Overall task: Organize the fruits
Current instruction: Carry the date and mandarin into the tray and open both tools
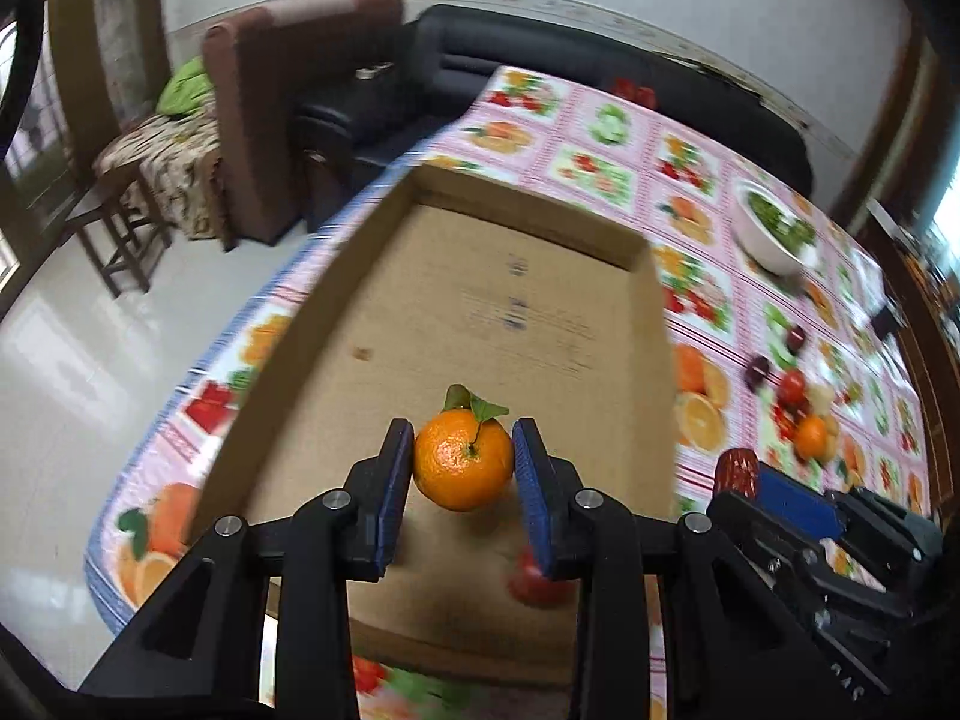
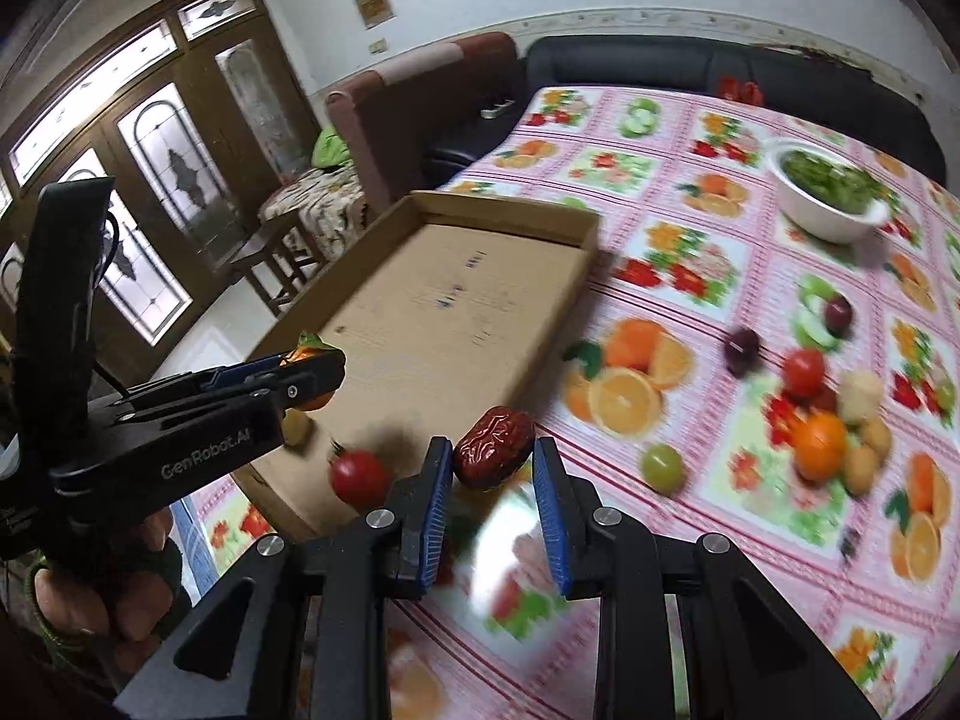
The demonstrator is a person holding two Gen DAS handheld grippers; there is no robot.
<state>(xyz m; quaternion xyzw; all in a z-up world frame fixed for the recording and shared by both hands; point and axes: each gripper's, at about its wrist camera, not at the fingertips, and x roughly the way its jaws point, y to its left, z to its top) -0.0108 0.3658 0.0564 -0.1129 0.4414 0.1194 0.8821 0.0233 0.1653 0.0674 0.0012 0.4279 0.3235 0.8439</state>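
My left gripper [image 1: 463, 459] is shut on an orange mandarin [image 1: 463, 461] with green leaves and holds it above the near end of a shallow cardboard tray [image 1: 456, 312]. My right gripper [image 2: 493, 459] is shut on a wrinkled red date [image 2: 493, 447] beside the tray's near right corner [image 2: 558, 324]. The left gripper [image 2: 306, 375] shows in the right wrist view with the mandarin in it. A red cherry tomato [image 2: 358, 476] and a small yellow-green fruit [image 2: 297, 427] lie in the tray's near end. The date [image 1: 737, 471] shows in the left wrist view.
Loose fruits lie on the fruit-print tablecloth to the right: a mandarin [image 2: 819, 446], a green grape [image 2: 662, 467], a tomato [image 2: 803, 372], dark plums [image 2: 741, 349], several pale fruits [image 2: 861, 396]. A white bowl of greens [image 2: 831, 195] stands at the back right. Sofas stand beyond the table.
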